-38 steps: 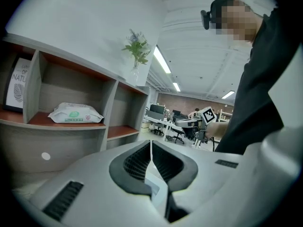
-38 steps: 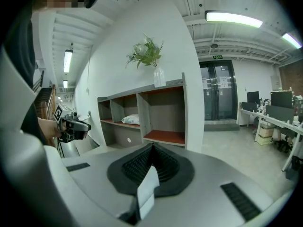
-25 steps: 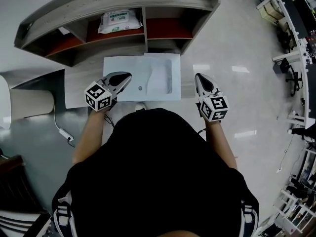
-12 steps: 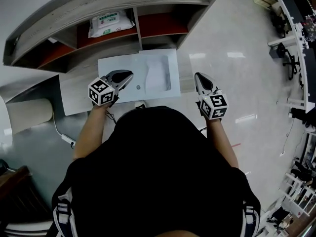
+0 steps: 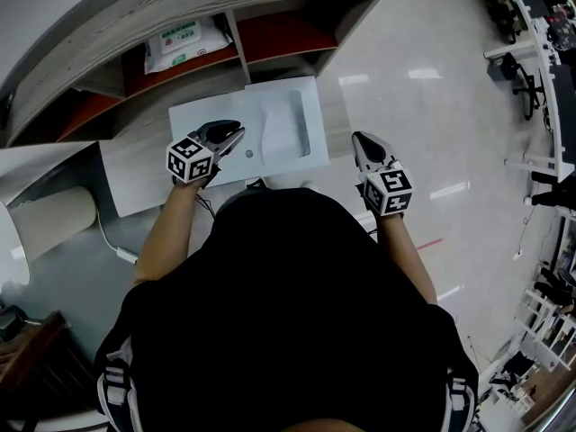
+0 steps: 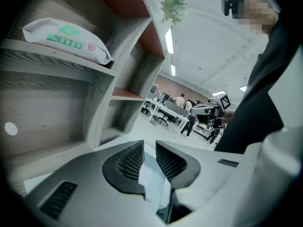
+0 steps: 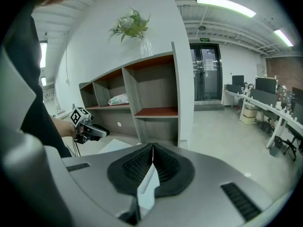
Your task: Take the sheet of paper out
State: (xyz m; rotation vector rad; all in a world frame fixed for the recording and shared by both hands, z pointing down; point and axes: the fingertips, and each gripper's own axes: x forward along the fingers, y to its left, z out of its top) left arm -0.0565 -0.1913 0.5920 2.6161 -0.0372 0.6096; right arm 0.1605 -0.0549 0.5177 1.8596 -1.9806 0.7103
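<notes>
Now left gripper (image 5: pixel 237 136) fingers opening, empty, above paper folder (image 5: pixel 286 120); right gripper (image 5: pixel 361 140) fingers closed, empty, apart.

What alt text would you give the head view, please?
Seen from above, a person holds the left claw, jaws opening and empty, over a white folder on a desk; the right claw hangs beside the desk, shut.

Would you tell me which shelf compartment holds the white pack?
The middle compartment of the upper row: the white pack with green print lies there, while its neighbours show none.
</notes>
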